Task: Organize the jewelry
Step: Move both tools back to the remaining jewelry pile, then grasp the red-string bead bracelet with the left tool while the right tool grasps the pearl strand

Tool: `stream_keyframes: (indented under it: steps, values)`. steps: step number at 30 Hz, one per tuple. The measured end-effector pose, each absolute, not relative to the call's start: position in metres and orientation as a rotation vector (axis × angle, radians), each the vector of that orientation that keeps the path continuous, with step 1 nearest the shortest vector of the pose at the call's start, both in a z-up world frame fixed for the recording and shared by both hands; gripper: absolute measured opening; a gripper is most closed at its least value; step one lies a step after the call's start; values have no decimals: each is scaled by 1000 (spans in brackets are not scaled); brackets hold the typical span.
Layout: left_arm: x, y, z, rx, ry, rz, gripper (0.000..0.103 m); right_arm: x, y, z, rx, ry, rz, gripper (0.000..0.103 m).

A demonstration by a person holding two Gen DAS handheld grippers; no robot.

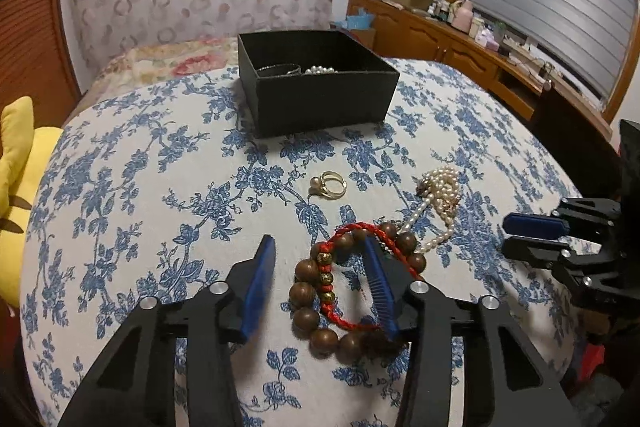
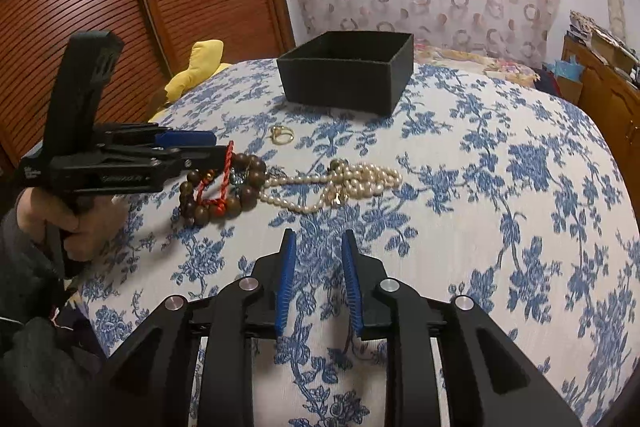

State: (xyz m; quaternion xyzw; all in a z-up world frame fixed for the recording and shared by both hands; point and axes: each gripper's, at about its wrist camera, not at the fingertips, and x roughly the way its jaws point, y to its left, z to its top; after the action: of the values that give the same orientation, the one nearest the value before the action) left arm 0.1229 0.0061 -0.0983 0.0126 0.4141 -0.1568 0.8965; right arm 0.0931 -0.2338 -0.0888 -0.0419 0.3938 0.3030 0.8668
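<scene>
Lying on a blue-flowered bedspread [image 1: 160,155], a wooden bead bracelet [image 1: 310,293] sits between the part-open left gripper [image 1: 320,247], unpinched. Right gripper [image 2: 316,239] hovers narrowly open, empty. Pearl necklace [image 2: 360,179], ring [image 1: 329,183] and black box [image 1: 320,95] lie beyond.

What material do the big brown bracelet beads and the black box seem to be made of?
The brown beads look like wood: matte brown, with only a soft shine. The black box seems to be cardboard with a dull finish and thin straight walls; its exact covering cannot be told.
</scene>
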Motion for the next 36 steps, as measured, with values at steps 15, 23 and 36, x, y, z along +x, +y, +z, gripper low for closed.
stream_keyframes:
  steps: [15,23,36]
  values:
    - [117,4,-87,31,806,-328,6,87,-236,-94,-93,808,634,26]
    - [95,22,-69,-31,744,-289,6,88,-237,-92,-88,808,634,26]
    - [82,32,-72,-69,729,-282,6,144,-229,-80,-206,827,591,26]
